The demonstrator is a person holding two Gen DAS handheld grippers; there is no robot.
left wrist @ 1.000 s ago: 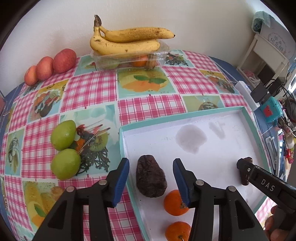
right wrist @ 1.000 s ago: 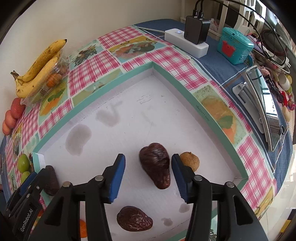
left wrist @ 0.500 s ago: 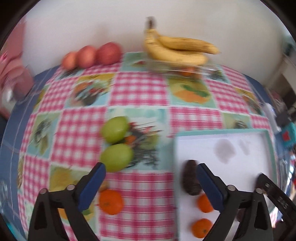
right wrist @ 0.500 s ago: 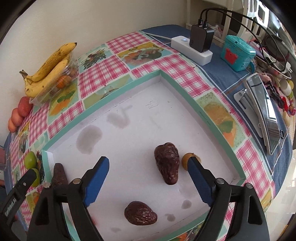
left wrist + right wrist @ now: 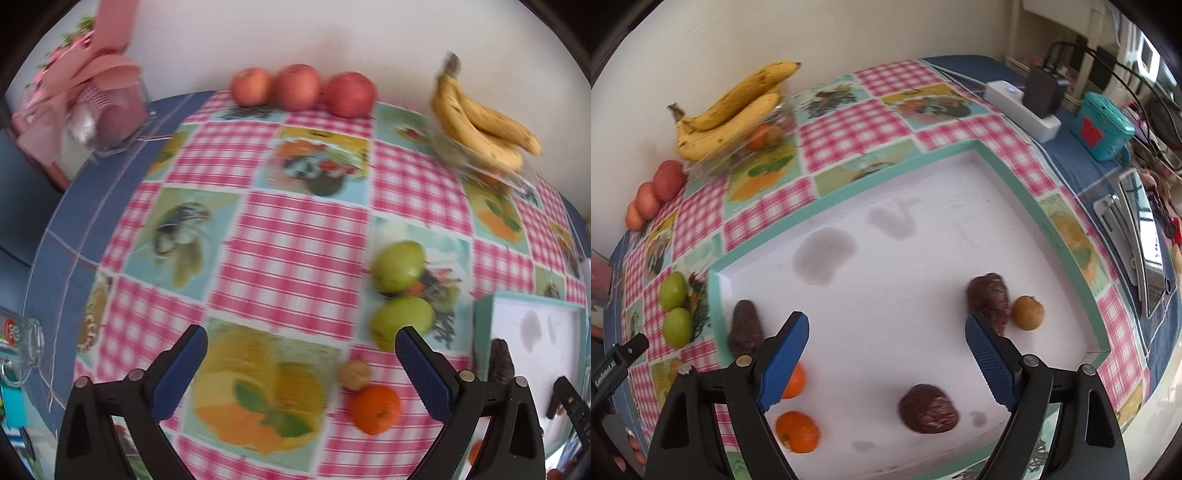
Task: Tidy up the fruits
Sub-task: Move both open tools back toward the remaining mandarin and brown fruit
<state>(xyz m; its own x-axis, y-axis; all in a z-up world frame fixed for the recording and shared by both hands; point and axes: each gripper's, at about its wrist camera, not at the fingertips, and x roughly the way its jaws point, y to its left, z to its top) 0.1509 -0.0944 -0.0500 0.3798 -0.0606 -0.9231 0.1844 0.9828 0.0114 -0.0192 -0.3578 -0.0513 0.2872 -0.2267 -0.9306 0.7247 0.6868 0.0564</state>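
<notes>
My left gripper (image 5: 301, 373) is open over the checked tablecloth, with nothing between its fingers. Just right of it lie a tangerine (image 5: 375, 410) and a small brown fruit (image 5: 354, 374), with two green fruits (image 5: 399, 266) beyond. My right gripper (image 5: 886, 363) hangs open above the white tray (image 5: 849, 184). In the tray lie three dark wrinkled fruits (image 5: 746, 328) (image 5: 990, 299) (image 5: 929, 408), a small brown fruit (image 5: 1028, 312) and two tangerines (image 5: 798, 430). The tray's corner (image 5: 480, 314) shows at the far right of the left wrist view.
Three red apples (image 5: 299, 86) and bananas (image 5: 480, 125) on a clear box sit along the back wall. A pink object (image 5: 107, 96) stands at the table's left end. A power strip (image 5: 1021, 107), a teal box (image 5: 1104, 127) and a tablet (image 5: 1137, 251) lie right of the tray.
My left gripper opened wide off a dark fruit in the tray and swung left over the tablecloth. My right gripper opened wide and drew back from another dark fruit.
</notes>
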